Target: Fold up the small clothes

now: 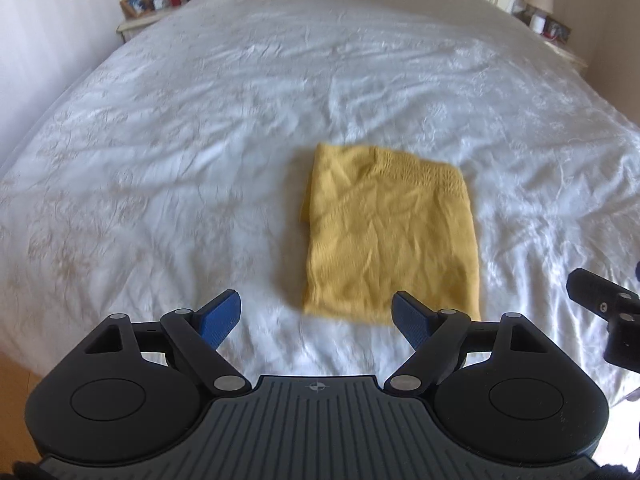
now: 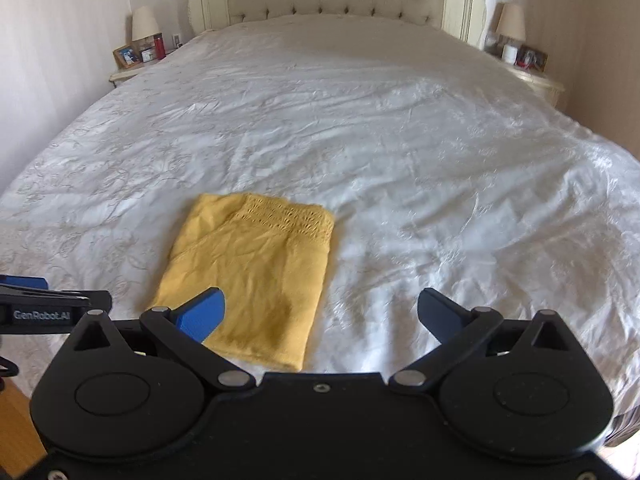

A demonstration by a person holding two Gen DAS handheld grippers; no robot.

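1. Between the blue pads of the left gripper (image 1: 316,316) the jaws stand wide apart with nothing in them; the right gripper (image 2: 320,312) is spread and empty too.
2. Just beyond both lies the yellow garment (image 1: 388,236), folded into a neat rectangle, flat on the white bedspread (image 1: 200,140), its lacy band on the far edge.
3. Folding looks finished, or one last fold remains.
4. Any next fold calls for pinching both near corners together.
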